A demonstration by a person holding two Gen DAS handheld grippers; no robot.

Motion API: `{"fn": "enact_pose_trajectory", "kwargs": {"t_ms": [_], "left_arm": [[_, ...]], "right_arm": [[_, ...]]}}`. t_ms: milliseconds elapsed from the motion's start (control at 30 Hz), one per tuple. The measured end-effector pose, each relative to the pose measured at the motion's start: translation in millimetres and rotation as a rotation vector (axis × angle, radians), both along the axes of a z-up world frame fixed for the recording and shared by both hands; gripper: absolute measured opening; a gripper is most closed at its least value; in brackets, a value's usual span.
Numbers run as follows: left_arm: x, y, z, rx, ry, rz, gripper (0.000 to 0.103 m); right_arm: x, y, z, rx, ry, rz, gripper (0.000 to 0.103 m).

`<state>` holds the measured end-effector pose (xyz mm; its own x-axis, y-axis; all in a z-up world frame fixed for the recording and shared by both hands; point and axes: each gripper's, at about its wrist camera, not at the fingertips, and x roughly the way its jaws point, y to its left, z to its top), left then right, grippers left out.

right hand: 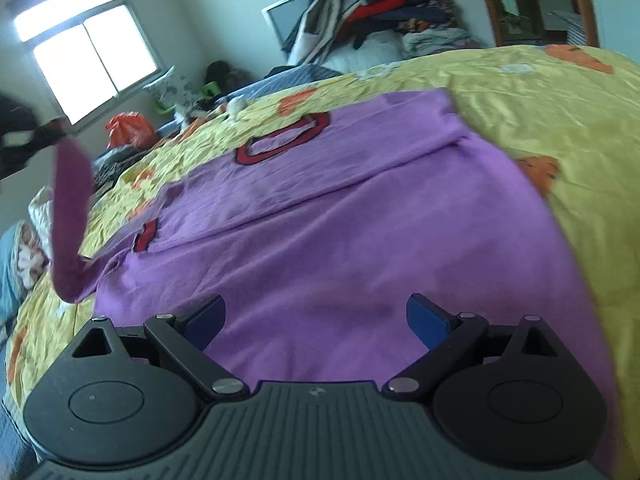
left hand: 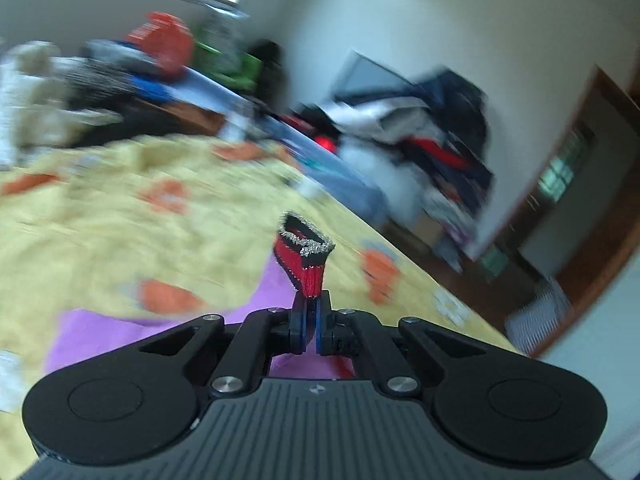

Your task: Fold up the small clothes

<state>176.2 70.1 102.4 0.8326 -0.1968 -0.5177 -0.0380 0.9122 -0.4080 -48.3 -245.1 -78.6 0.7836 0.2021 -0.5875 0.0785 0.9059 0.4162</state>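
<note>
The purple garment (right hand: 340, 216) lies spread on the bed's yellow sheet (right hand: 540, 92), mostly flat, with one long crease running across it below the red-and-black ribbed collar (right hand: 284, 138), so by my judgement the fold is only starting: one sleeve is in hand and being brought over, while the body, the other sleeve and the final tidy-up appear not yet done. The left tool (left hand: 311, 308) is clamped tight on the sleeve cuff (left hand: 304, 256), a ribbed knit band in red and black stripes with a glittery silver edge, standing up from between the pads like a small open tube. In the right wrist view that lifted sleeve (right hand: 70, 216) hangs as a limp purple strip at the left edge, rising from the garment's side up toward a dark blurred shape at the frame's edge. The right tool (right hand: 316, 320) hovers low over the lower body of the garment with its blue-padded fingers (right hand: 426, 322) spread wide and nothing between them. The cloth looks soft and matte, a thin jersey that drapes and wrinkles easily; the sheet beneath is smoother, slightly shiny, crumpled, and printed with orange patches. A second ribbed cuff (right hand: 144, 236) lies flat on the garment's left side.
</note>
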Motion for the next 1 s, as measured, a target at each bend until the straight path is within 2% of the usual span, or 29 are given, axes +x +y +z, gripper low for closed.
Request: {"fn": "enact_pose_trajectory", "kwargs": {"t_ms": [167,267,400,800,1000], "left_arm": [[17,-116,-39,0.038,0.044,-0.163,0.004],[20,-161,-60,0.042,0.074,-0.226,0.004],[25,-210,-79,0.086,0.094,-0.300,0.004],[26,-282,-83,0.115,0.110,-0.420,0.004],[16,-291,-111,0.167,0.178,-0.491,0.004]], "right_arm": [[-10,-18,0,-0.001,0.010,-0.049,0.098],[-10,-23,-1,-0.018,0.018,-0.073,0.098],[-7,-21,-3,-0.037,0.023,-0.074,0.098],[-10,-19,-7,-0.047,0.006,-0.081,0.098],[-11,-15,-7,-0.073,0.006,-0.066,0.098]]}}
